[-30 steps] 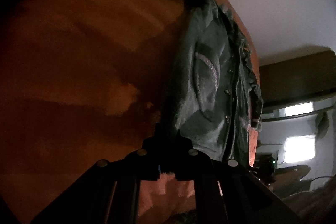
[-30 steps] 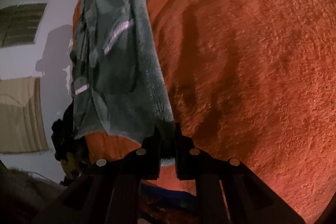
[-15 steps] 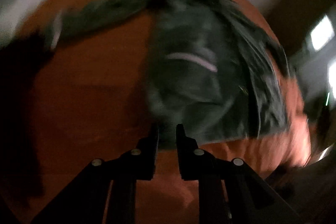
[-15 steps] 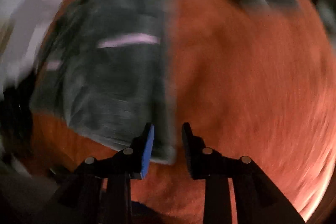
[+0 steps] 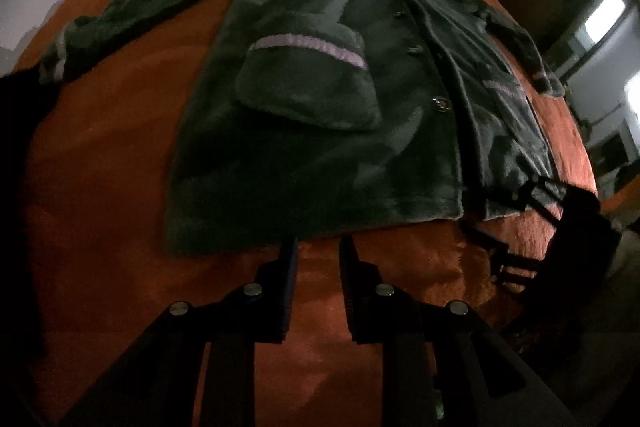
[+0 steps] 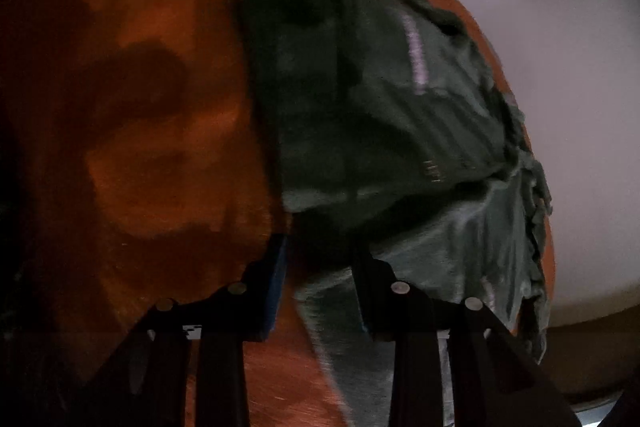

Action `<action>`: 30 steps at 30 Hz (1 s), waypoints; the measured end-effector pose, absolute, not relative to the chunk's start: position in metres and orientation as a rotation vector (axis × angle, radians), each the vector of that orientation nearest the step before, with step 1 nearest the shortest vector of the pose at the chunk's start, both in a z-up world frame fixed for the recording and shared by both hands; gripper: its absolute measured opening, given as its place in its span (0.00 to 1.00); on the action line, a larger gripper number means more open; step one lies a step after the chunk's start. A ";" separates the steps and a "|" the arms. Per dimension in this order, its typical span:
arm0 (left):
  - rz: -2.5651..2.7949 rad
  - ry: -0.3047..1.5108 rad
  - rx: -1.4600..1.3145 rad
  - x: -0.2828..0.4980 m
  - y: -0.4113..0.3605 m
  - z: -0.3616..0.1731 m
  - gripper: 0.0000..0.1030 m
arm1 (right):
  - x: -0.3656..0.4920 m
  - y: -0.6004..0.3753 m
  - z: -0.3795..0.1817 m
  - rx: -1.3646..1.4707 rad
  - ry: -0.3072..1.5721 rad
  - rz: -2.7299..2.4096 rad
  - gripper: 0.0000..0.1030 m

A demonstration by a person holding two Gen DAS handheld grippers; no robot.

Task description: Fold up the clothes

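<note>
Coat (image 5: 320, 147): we count one, dark green, two pockets, flat on the orange blanket (image 5: 100, 187). Left gripper (image 5: 316, 247) is released, empty at the hem. Right gripper (image 6: 320, 247) is spread over the hem, ungripped.

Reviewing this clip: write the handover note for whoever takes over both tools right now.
Left tool: open, empty, just short of the hem of the green jacket.
Right tool: open, jacket fabric lying between its fingers, not clamped.
Jacket lies front up and spread flat on the orange blanket, both sleeves out to the sides, buttons visible along the front.
Done: the jacket is laid out flat.
Left: all the folding. Probably sleeves in first, then the body.
</note>
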State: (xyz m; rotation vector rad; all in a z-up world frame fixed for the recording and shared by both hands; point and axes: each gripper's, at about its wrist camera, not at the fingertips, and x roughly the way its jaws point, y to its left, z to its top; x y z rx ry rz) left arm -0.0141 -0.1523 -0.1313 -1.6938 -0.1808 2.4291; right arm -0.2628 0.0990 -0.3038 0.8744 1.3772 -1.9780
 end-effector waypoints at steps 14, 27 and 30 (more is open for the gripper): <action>2.391 -0.258 -1.692 -0.024 -0.150 -0.139 0.22 | -0.275 0.093 -0.306 0.815 1.316 -2.044 0.03; 2.394 -0.214 -1.634 -0.035 -0.146 -0.132 0.23 | -0.261 0.101 -0.296 0.729 1.396 -2.065 0.17; 2.411 -0.307 -1.661 -0.037 -0.162 -0.134 0.23 | -0.265 0.091 -0.312 0.612 1.556 -2.029 0.40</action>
